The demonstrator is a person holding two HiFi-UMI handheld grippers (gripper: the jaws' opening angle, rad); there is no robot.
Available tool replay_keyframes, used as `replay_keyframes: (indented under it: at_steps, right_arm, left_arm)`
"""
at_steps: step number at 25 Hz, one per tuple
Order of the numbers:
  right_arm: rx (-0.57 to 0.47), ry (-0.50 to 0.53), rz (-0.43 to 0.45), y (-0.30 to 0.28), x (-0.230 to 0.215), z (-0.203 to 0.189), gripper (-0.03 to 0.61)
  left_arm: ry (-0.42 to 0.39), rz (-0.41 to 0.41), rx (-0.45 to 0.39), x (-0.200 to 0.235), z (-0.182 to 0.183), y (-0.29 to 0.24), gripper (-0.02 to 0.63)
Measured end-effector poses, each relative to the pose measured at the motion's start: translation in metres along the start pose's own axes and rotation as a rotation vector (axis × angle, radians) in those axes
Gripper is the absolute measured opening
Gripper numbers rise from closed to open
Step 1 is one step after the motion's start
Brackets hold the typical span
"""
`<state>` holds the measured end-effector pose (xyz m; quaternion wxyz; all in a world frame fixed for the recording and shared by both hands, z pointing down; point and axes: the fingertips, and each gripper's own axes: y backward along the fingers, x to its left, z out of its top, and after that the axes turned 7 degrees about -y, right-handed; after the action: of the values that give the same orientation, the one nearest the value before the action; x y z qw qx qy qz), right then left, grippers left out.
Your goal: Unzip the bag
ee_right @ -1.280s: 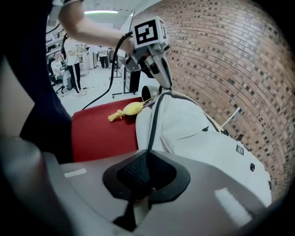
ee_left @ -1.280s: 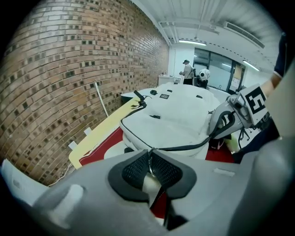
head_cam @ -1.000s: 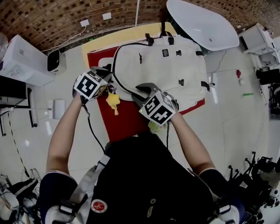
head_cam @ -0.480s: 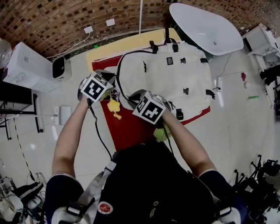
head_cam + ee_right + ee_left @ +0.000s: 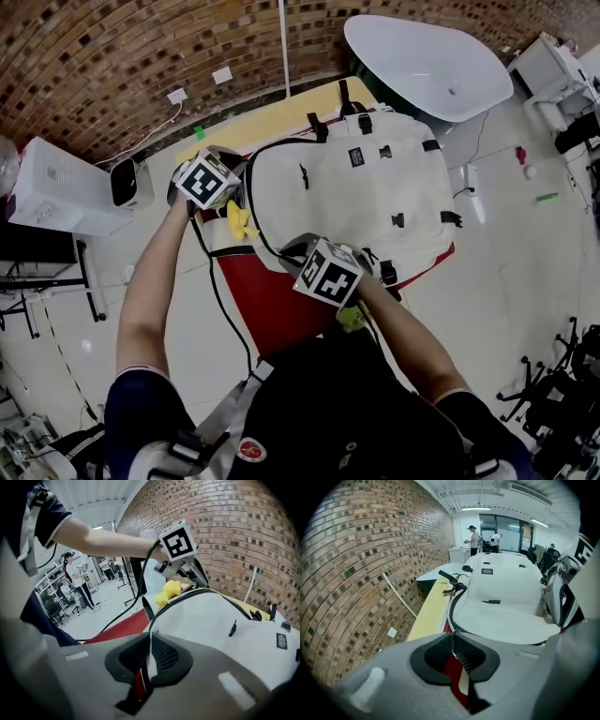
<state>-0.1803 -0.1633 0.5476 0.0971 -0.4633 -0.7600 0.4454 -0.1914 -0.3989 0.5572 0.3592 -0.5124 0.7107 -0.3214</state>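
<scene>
A white backpack (image 5: 361, 192) lies flat on a red and yellow mat (image 5: 272, 305); its dark zipper track (image 5: 251, 202) runs around the left edge. My left gripper (image 5: 236, 190) is at the bag's left side, shut on the metal zipper pull (image 5: 453, 645), beside a yellow charm (image 5: 236, 221). My right gripper (image 5: 292, 251) sits at the bag's near left corner, its jaws pinched on the white fabric edge (image 5: 150, 654). In the right gripper view the left gripper (image 5: 187, 571) and the charm (image 5: 169, 590) show beyond the bag (image 5: 234, 634).
A white oval tub (image 5: 427, 66) stands past the bag's top. A white appliance (image 5: 61, 187) and a small white box (image 5: 127, 180) sit at the left by the brick wall (image 5: 112, 56). Cables trail over the floor. People stand far off (image 5: 474, 538).
The right gripper has shifted along the bag's near edge to its near left corner. The left gripper stays at the zipper by the yellow charm. The head camera has moved.
</scene>
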Motion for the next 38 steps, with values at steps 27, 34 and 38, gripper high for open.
replay_keyframes:
  at_steps: [27, 34, 38]
  right_arm:
    - [-0.162, -0.021, -0.234, -0.016, -0.145, 0.097, 0.199]
    - [-0.061, 0.067, -0.185, -0.052, -0.192, 0.094, 0.295]
    - [-0.006, 0.071, -0.171, -0.059, -0.192, 0.085, 0.092]
  left_arm:
    - [-0.199, -0.245, -0.014, 0.029, 0.037, -0.043, 0.034]
    - [-0.196, -0.275, -0.068, 0.025, 0.042, -0.034, 0.025]
    - [-0.274, -0.264, -0.02, 0.024, 0.038, -0.042, 0.025]
